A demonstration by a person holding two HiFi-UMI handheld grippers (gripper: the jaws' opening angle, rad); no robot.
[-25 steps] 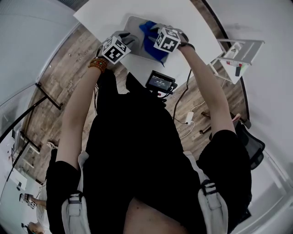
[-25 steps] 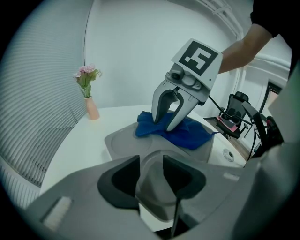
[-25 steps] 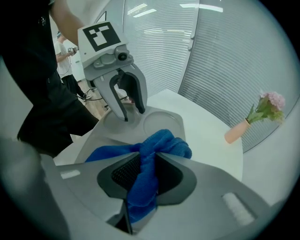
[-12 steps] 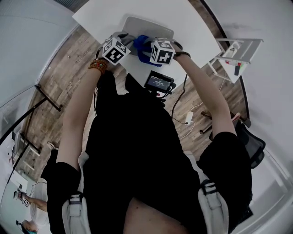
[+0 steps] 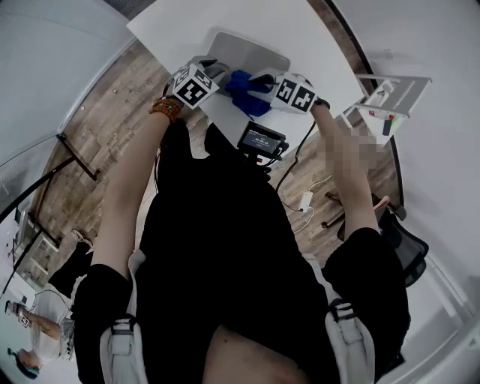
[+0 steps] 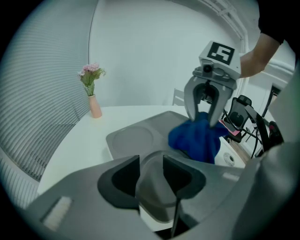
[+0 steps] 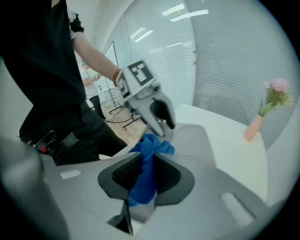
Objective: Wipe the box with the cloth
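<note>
Right off: right gripper (image 7: 145, 171), jaws pinched on a bunched blue cloth (image 7: 149, 149); the fabric fills the gap and spills out past the tips. In the head view this gripper (image 5: 279, 86) sits at the cloth's (image 5: 244, 90) 3 o'clock.

Cloth rests on the near edge of a flat grey plastic box (image 5: 247, 49), at the box's 6 o'clock in the head view. Left gripper view shows the cloth (image 6: 197, 140) touching the box top (image 6: 136, 138), with the right gripper (image 6: 207, 117) coming down onto it from 12 o'clock.

Left gripper (image 6: 151, 176): jaws part-way apart, clamped on a rounded grey corner of the box, which fills the space between the dark pads (image 6: 125, 174). Head view puts it (image 5: 196, 81) at the cloth's 9 o'clock, close beside it. Right gripper view shows it (image 7: 161, 123) just beyond the cloth, on the box (image 7: 192, 140).

Box lies on a white tabletop (image 5: 225, 15). Pink vase with pink flowers (image 6: 95, 105) stands well apart, at 10 o'clock in the left gripper view, 3 o'clock (image 7: 253, 129) in the right. Black screen device (image 5: 262, 137) at the box's 6 o'clock, off the table.
</note>
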